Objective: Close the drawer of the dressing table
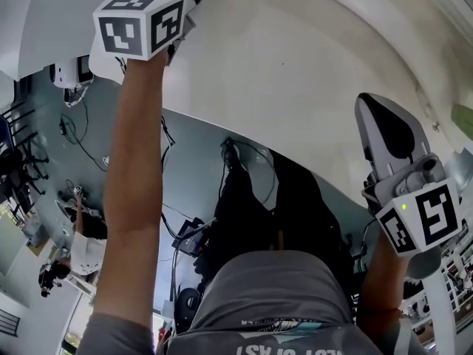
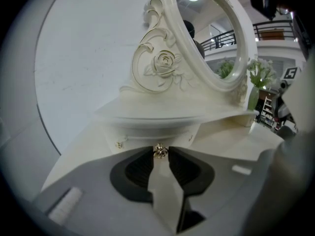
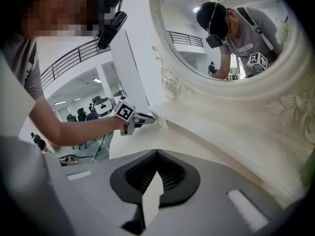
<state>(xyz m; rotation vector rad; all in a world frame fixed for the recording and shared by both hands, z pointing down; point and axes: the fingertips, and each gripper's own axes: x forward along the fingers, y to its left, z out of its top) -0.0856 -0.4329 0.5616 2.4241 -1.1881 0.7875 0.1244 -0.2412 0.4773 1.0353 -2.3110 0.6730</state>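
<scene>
Left gripper [image 2: 160, 150] jaws clenched on the drawer's [image 2: 147, 134] gold knob [image 2: 160, 152]; the closing push seems in hand, next calling for a straight shove home. Right gripper [image 3: 156, 152] jaws pinched together, empty

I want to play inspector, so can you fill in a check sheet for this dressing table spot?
Surface: cream dressing table top, smooth.
Job's things: drawer front with a gold knob, under the oval mirror.
Clutter: vase of flowers at the table's far end.
Grippers: left gripper closed on the knob; right gripper shut, holding nothing.
Cables: loose cables on the floor.
Surroundings: white wall, balcony railing.
</scene>
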